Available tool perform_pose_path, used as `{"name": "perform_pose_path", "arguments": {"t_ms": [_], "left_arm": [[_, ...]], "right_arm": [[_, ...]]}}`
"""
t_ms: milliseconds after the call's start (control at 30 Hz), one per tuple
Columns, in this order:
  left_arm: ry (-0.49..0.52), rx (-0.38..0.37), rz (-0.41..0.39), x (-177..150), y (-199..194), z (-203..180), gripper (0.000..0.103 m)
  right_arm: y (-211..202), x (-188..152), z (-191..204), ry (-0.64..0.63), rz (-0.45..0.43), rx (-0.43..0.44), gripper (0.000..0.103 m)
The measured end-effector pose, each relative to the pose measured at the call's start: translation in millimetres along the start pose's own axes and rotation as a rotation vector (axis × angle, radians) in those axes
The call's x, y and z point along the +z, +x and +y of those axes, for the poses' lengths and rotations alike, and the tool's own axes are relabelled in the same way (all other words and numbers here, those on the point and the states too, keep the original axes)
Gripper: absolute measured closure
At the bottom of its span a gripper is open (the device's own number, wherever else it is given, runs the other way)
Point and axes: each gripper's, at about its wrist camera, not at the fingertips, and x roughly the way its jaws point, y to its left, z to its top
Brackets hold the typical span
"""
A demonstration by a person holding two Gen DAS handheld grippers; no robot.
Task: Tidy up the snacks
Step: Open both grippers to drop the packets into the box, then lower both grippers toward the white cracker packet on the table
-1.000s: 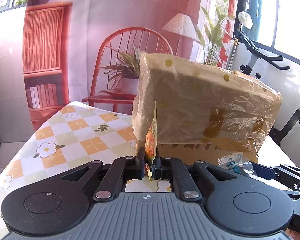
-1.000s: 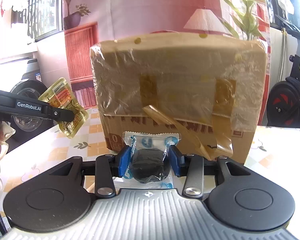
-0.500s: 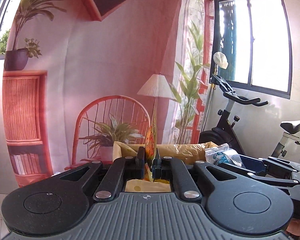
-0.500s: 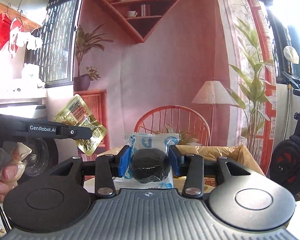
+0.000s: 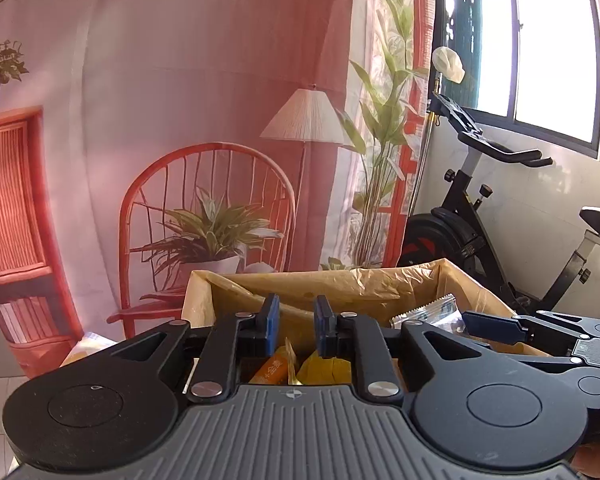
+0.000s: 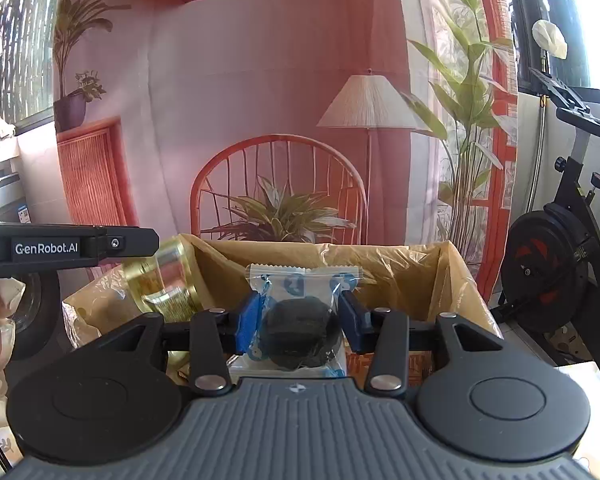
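The left tongs (image 5: pixel 294 330) hang over the near edge of the box (image 5: pixel 440 276), and their jaws have just been opening: the blue pads stand apart with nothing between them, and the orange packet (image 5: pixel 274 368) shows below the gap, seemingly dropping or already lying inside, which is the point of parting them there. In the right wrist view a yellow packet (image 6: pixel 164 280) shows just under the left tongs' arm. The right tongs (image 6: pixel 298 316) have also just been opening a little, yet the clear packet with the dark cake (image 6: pixel 300 316) sits upright between the pads, which touch its sides; likely it is held above the opening so that it falls in too. The box is lined with yellowish plastic (image 6: pixel 400 260), turned over its rim.
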Motion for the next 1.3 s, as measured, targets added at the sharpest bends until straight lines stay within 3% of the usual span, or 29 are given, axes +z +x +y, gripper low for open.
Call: {"name": "perform_pose_path", "arguments": {"t_ms": [67, 200, 633, 800, 1033, 1300], "left_arm": [[-0.005, 0.001, -0.003, -3, -4, 7, 0.063], [0.000, 0.014, 0.036, -10, -15, 15, 0.063], [0.077, -0.007, 0.111, -49, -81, 32, 0.063], [0.073, -0.022, 0.202, -80, -88, 43, 0.063], [0.057, -0.021, 0.334, -127, -72, 56, 0.063], [0.064, -0.079, 0.429, -168, -55, 48, 0.063]], "right_arm": [[-2, 0, -1, 0.010, -0.001, 0.000, 0.047], [-10, 2, 1, 0.018, -0.005, 0.014, 0.043], [-69, -17, 29, 0.041, -0.036, 0.088, 0.040], [-84, -42, 41, 0.040, -0.028, 0.093, 0.040], [-78, -90, 48, 0.082, 0.106, 0.114, 0.040], [-49, -153, 45, 0.046, 0.351, 0.118, 0.041]]}}
